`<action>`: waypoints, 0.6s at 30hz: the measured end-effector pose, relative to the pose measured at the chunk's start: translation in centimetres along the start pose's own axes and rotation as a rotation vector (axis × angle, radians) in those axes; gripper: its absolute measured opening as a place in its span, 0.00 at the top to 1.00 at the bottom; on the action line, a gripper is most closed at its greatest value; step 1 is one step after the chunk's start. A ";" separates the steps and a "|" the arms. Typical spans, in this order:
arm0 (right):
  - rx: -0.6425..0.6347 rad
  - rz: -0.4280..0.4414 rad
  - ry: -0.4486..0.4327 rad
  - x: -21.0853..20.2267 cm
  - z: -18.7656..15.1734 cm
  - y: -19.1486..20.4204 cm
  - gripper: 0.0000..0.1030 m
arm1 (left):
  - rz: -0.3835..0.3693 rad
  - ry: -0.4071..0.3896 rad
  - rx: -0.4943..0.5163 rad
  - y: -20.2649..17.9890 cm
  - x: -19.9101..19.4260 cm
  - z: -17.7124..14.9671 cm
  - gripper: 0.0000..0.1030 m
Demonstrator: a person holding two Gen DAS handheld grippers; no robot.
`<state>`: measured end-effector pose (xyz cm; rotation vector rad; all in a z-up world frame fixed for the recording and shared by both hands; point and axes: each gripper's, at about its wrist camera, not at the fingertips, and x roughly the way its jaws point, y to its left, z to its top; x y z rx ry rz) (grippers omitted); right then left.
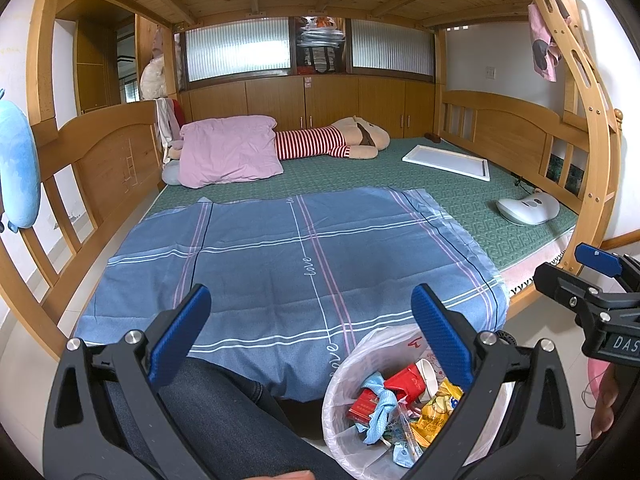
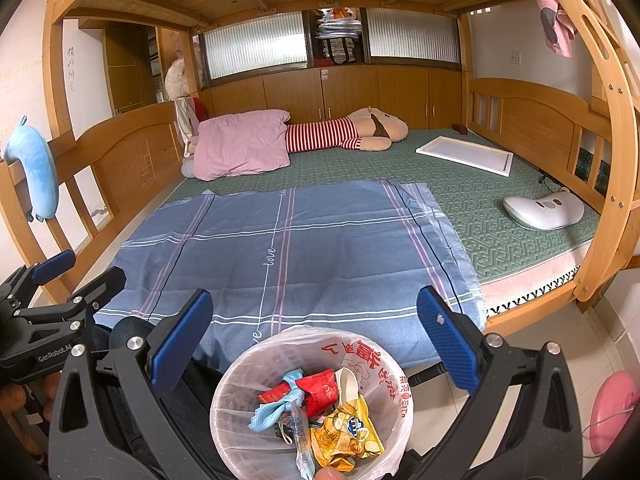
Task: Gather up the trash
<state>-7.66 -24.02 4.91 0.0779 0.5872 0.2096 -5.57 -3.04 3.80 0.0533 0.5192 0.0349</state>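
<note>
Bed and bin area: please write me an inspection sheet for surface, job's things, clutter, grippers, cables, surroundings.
Surface: blue sheet lies flat on the green mattress; no trash seen on it.
Job's things: lined bin on the floor before the bed, holding a red pack, yellow snack bag, blue cloth, paper cup.
Clutter: pink pillow, striped plush toy, white board, white device.
Grippers: left gripper open, empty; right gripper open, empty, above the bin.
Cables: black cord by the footboard.
Surroundings: wooden bunk frame, cabinets.
</note>
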 end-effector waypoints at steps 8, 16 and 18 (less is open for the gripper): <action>0.005 -0.001 0.006 0.2 -0.3 0.1 0.03 | 0.002 0.004 0.004 0.2 0.3 -0.4 0.03; 0.033 0.033 -0.088 -1.2 -0.2 0.0 0.03 | 0.055 0.015 0.020 1.0 2.4 -0.6 0.03; 0.009 0.109 -0.179 -2.8 0.1 1.4 0.03 | 0.124 0.073 0.038 1.5 5.6 -1.2 0.03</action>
